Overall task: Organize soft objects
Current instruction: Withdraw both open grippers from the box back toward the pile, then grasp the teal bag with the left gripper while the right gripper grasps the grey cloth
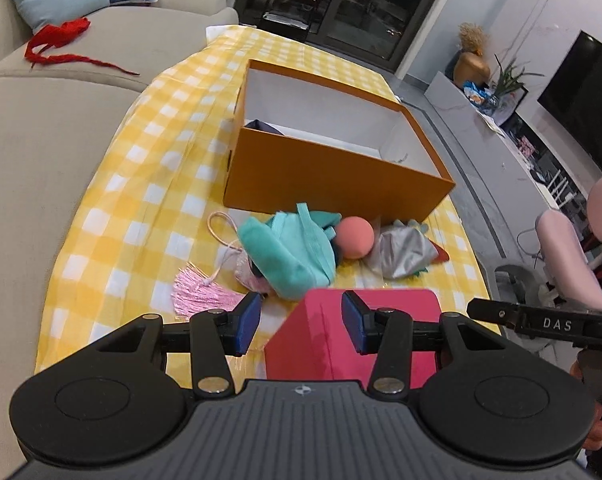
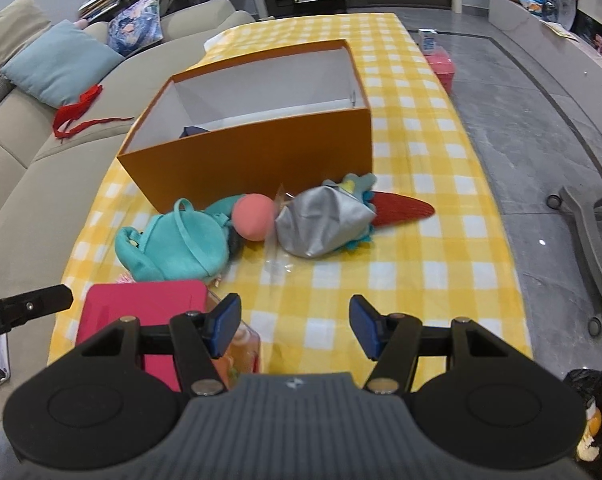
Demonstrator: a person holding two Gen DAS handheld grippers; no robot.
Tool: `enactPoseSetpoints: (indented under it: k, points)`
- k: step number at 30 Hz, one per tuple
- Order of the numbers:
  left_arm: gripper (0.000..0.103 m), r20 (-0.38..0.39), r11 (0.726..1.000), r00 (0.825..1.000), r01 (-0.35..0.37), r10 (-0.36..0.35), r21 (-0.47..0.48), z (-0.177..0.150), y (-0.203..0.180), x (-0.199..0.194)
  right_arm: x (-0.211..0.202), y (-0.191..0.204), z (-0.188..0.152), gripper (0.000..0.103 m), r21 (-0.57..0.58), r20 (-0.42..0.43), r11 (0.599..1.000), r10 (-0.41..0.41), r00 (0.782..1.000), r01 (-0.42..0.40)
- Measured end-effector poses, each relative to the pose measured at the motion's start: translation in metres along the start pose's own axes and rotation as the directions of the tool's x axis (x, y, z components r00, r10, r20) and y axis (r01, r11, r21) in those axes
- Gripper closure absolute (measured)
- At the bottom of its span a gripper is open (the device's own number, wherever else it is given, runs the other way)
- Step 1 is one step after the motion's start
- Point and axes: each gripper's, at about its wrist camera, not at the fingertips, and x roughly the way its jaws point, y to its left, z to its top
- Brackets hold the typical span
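An open orange box (image 1: 333, 172) (image 2: 257, 156) stands on the yellow checked tablecloth (image 1: 141, 184) (image 2: 413, 248), with a dark item in its left corner. In front of it lie a teal plush pouch (image 1: 289, 248) (image 2: 177, 244), a coral ball (image 1: 353, 238) (image 2: 255, 216), a silver soft bundle (image 1: 405, 250) (image 2: 321, 220) with a red cone (image 2: 405, 208), and a pink tassel (image 1: 201, 294). My left gripper (image 1: 301, 326) is open above a pink-red box (image 1: 353, 336) (image 2: 141, 308). My right gripper (image 2: 295, 326) is open over bare cloth, nothing between its fingers.
A beige sofa (image 1: 41, 140) (image 2: 29, 184) runs along the table's left, with a red ribbon (image 1: 61, 40) (image 2: 81, 112) and cushions on it. A pink container (image 2: 443, 66) sits by the table's far right. Grey floor and a chair base (image 2: 589, 236) lie right.
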Motion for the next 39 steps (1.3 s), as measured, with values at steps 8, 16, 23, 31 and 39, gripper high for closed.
enactPoseSetpoints:
  k: [8,16,23,31,39]
  points:
    - [0.051,-0.003,0.997,1.0,-0.007,0.008,0.081,-0.013,-0.027,-0.011,-0.016,0.001,-0.014,0.043,-0.012,0.004,0.999,-0.044,0.999,0.044]
    - [0.051,-0.018,0.991,1.0,0.006,-0.003,0.135,-0.031,-0.049,-0.025,-0.037,0.003,-0.035,0.043,-0.013,0.026,0.998,-0.056,0.998,0.056]
    - [0.051,-0.01,0.992,1.0,0.017,-0.016,0.125,-0.05,-0.059,-0.045,-0.06,0.002,-0.059,0.043,-0.024,0.063,0.998,-0.051,0.997,0.053]
    - [0.051,0.011,0.987,1.0,0.021,-0.023,0.158,-0.061,-0.076,-0.059,-0.083,0.003,-0.069,0.043,-0.044,0.099,0.998,-0.03,0.995,0.035]
    - [0.051,0.008,0.986,1.0,0.006,-0.007,0.166,-0.05,-0.08,-0.054,-0.086,0.003,-0.059,0.044,-0.07,0.111,0.998,0.009,0.994,-0.001]
